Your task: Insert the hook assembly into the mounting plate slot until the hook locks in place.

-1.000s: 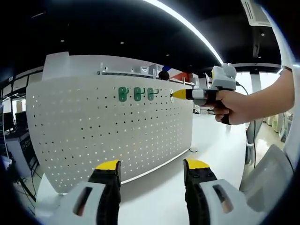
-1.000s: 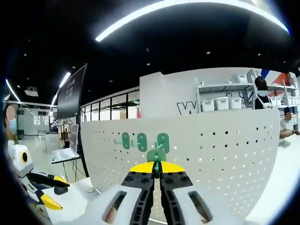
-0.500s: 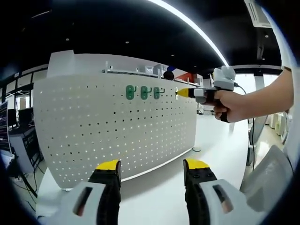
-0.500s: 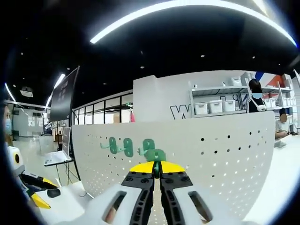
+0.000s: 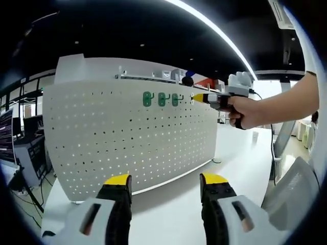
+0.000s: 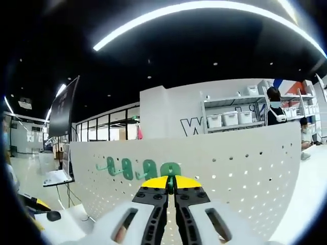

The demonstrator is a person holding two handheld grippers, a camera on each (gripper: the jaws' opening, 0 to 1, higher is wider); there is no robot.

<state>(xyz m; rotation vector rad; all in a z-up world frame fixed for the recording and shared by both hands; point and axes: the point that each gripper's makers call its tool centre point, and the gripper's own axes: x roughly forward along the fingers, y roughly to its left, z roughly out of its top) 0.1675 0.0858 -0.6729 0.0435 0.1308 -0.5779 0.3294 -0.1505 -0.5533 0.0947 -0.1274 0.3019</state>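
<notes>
Standing upright on a white table (image 5: 168,214), a white pegboard (image 5: 117,138) is curving across both views. In the left gripper view, three green hooks (image 5: 161,99) are sitting in a row in its top rows of holes, close together. Just to their right, the right gripper (image 5: 196,97) is reaching in from the right, its yellow tips pressing against the board at the same height as the row. A hand (image 5: 244,111) is gripping its handle, the forearm trailing off right.

The left gripper (image 5: 166,179) is hanging low and back from the board, jaws standing wide apart with nothing between them, the yellow pads lining up under the board's lower edge.

In the right gripper view, the right gripper (image 6: 170,179) is showing its jaws drawn together, clamping a thin green piece, the fourth hook (image 6: 169,171), right at the tips. That hook's green plate is rising just above the tips against the board, beside the mounted hooks (image 6: 120,166), which are stretching away to the left. Whether it is fully seated in the holes cannot be told.

Behind the board, shelving with white bins (image 6: 230,118) is lining a wall, and people (image 6: 274,106) are standing at the far right.
</notes>
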